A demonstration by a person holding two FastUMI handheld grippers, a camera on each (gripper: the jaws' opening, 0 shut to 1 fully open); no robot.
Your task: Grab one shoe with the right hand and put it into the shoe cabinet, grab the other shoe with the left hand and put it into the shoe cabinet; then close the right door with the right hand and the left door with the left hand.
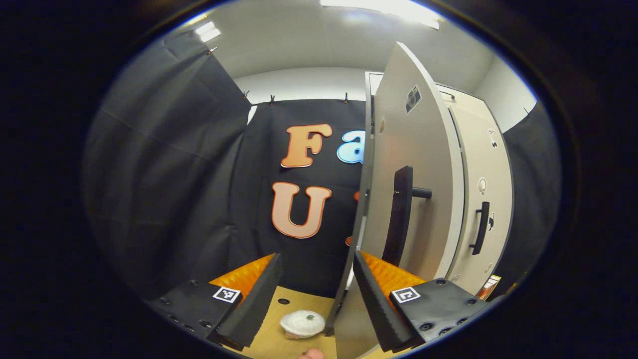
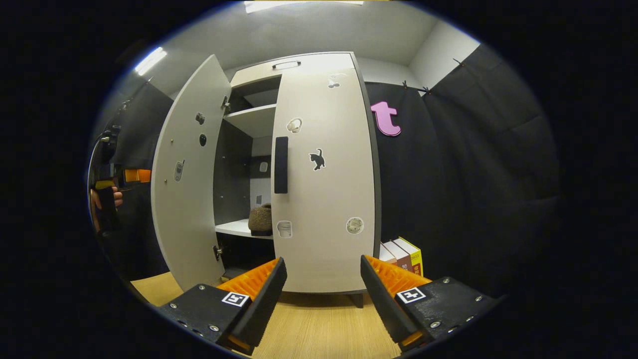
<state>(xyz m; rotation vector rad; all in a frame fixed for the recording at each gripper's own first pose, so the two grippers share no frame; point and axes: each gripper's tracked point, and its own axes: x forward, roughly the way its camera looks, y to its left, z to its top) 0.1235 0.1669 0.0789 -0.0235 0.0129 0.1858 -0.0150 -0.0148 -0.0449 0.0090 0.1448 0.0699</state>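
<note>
Right gripper view: shoe cabinet (image 2: 324, 174) stands upright on the wooden floor (image 2: 309, 329), long axis vertical, front toward the camera. Right door (image 2: 326, 199) is shut flat against the carcass, its black bar handle (image 2: 281, 164) vertical near the inner edge. Left door (image 2: 187, 174) is swung open toward the camera, inner face showing, hinged at the cabinet's left side. Through the gap, one brown fuzzy shoe (image 2: 260, 219) sits on the white shelf (image 2: 239, 228); heading not resolvable, partly hidden behind the right door. Books (image 2: 403, 255) stand just beside the cabinet's right foot. Right gripper (image 2: 323, 271) has its fingers spread apart, nothing between them, aimed at the lower part of the right door. At the far left edge, a hand (image 2: 102, 199) holds the other gripper, beyond the open door. Left gripper view: left gripper (image 1: 316, 271) fingers spread, holding nothing; the left door's (image 1: 413, 189) free edge runs vertically between them, contact cannot be told. Its black handle (image 1: 398, 214) is vertical, on the outer face. A white round object (image 1: 302, 323) lies on the floor below.
</note>
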